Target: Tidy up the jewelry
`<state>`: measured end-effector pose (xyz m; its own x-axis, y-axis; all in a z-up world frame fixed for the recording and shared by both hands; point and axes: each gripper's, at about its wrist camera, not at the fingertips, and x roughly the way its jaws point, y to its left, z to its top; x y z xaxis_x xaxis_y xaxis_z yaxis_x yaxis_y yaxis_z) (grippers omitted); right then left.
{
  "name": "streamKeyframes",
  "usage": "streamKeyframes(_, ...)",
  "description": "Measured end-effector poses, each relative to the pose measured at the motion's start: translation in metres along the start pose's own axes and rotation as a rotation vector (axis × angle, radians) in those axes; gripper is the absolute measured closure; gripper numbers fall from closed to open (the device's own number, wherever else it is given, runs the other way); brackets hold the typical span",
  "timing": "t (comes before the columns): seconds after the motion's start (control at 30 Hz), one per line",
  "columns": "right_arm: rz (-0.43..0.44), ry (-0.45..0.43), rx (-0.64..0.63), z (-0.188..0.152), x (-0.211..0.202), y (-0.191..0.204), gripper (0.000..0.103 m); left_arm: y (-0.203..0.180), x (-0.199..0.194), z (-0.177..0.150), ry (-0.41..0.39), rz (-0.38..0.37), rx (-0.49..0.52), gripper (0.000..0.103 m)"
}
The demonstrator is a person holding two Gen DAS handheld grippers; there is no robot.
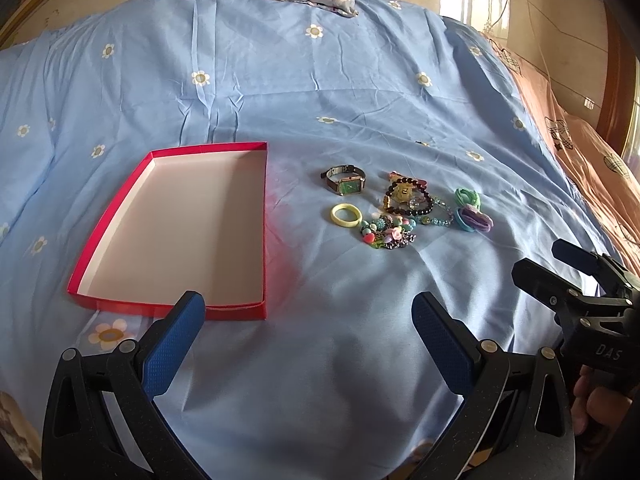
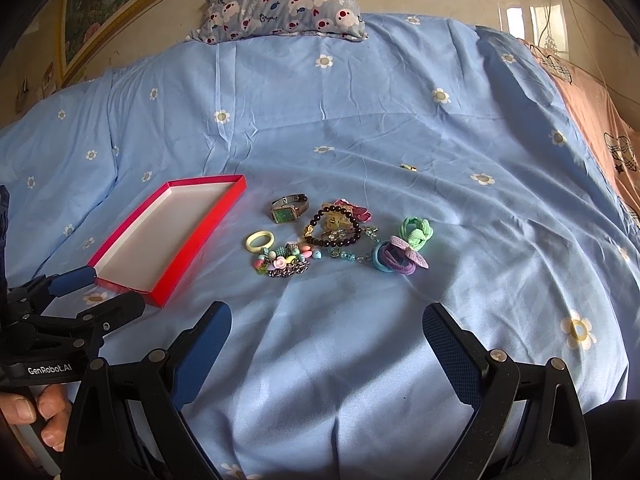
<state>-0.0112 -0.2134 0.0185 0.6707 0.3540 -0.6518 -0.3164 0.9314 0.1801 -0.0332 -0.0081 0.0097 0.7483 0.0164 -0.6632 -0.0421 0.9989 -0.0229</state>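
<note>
Both claws are spread wide and hold nothing: the left gripper [image 1: 308, 312] hangs over bare sheet at the near edge of the bed, its left pad [image 1: 176, 340] just over the near rim of the tray, and the right gripper [image 2: 326, 328] hovers nearer the person than the jewelry, well apart from it.

The largest thing is the red tray [image 1: 264, 216], empty, shallow and stiff, at about 10 o'clock from the left claw. It is probably light card and needs no moving.

The jewelry heap lies at about 12 o'clock from the right claw, just beside the tray's right wall. The hair ties [image 2: 400, 258] at its right end are soft and will squash, so any pinch across the bundle should hold. The dark bead bracelet [image 2: 340, 228] looks smooth and round; I would take it across the band, since beads may roll from the pads. It overlies a gold piece [image 2: 334, 222], so they may tangle. The charm bracelet [image 2: 286, 264] is limp chain and may snag. The green-faced watch [image 2: 289, 210] lies apart; grip its strap, not the glass. The yellow ring [image 2: 259, 240] is stiff, light and likely slippery; pinch one side of the hoop.
</note>
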Motion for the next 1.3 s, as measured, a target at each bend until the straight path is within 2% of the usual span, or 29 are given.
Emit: streamKeyframes(1.3, 0.02, -0.004, -0.004, 0.0006, -0.0007, 0.0083, 0.005, 0.0007, -0.0005, -0.001, 0.002, 0.0, -0.002, 0.0)
